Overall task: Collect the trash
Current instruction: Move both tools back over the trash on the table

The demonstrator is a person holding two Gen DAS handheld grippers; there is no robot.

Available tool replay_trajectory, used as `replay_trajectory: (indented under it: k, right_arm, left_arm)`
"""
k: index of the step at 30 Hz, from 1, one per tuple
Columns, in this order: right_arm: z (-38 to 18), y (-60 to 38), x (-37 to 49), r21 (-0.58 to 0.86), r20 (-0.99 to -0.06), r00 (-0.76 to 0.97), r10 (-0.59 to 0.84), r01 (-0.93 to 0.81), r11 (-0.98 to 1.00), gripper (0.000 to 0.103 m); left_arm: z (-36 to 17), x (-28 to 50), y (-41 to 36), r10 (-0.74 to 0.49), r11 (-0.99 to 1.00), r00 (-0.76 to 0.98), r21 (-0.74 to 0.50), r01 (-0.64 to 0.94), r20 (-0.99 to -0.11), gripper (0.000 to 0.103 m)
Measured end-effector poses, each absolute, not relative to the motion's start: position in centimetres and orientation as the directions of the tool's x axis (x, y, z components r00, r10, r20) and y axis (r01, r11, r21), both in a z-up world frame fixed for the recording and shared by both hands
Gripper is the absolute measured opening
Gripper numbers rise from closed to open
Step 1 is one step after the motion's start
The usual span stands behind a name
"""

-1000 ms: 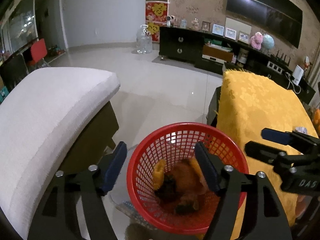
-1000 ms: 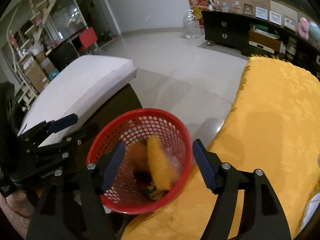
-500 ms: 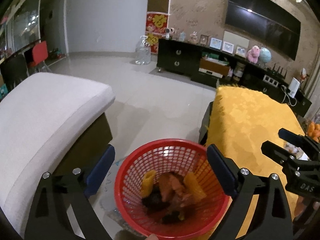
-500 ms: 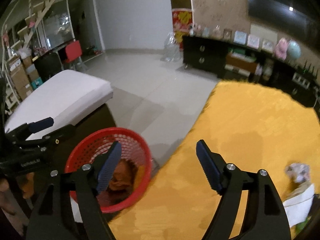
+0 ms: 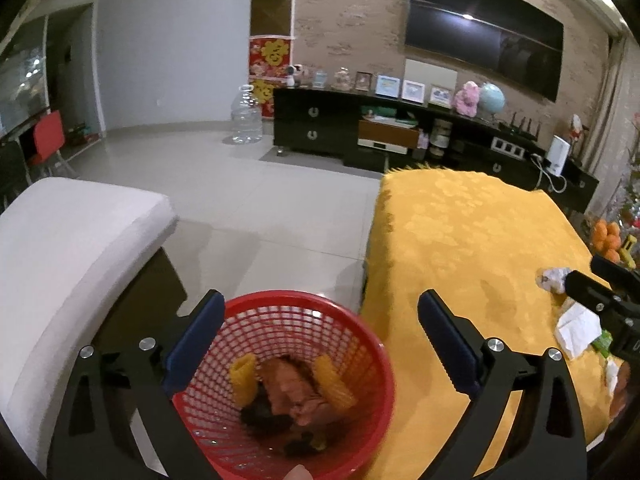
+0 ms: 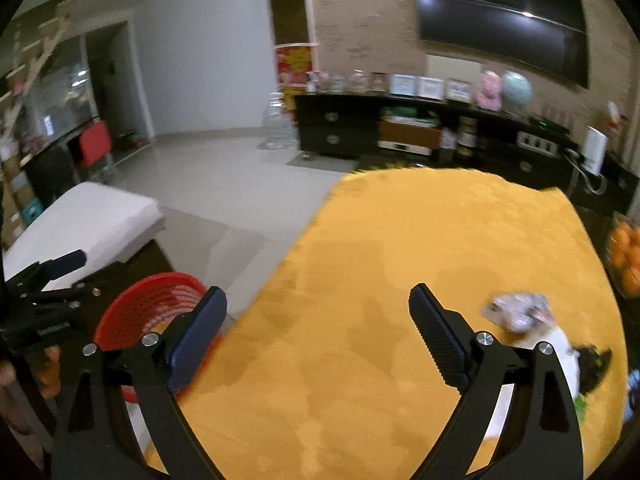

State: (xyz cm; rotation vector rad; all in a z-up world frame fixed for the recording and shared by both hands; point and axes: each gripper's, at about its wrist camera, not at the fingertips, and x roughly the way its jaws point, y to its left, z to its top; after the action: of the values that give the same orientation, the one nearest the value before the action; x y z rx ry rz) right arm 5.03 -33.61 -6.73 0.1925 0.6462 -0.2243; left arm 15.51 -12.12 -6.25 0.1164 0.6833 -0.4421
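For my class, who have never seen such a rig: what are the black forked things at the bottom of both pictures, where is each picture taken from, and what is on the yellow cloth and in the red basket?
They are hand-held tongs, one in each of a person's hands, each with a camera looking along its two fingers. One picture looks from the left tongs, above the red basket holding orange and yellow scraps. The other looks from the right tongs, over the yellow cloth, where a crumpled wrapper and white paper lie. Both tongs have just been opening and hold nothing.
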Motion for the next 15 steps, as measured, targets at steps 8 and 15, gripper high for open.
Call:
replay_trajectory:
  k: [8, 15]
  right_arm:
    - [-7.7, -38.2, -0.3, 0.084, -0.647, 0.711, -0.276, 0.426, 0.901, 0.090]
    - [-8.6, -42.2, -5.2, 0.053, -0.653, 0.643, -0.400, 0.566, 0.823, 0.090]
  left_arm:
    - [-7.0, 14.2, -15.7, -0.410, 0.861, 0.640, -0.044, 0.507, -0.649, 0.093]
    - [-8.1, 13.0, -18.8, -0.451, 0.819, 0.594, -0.044, 0.572, -0.665, 0.093]
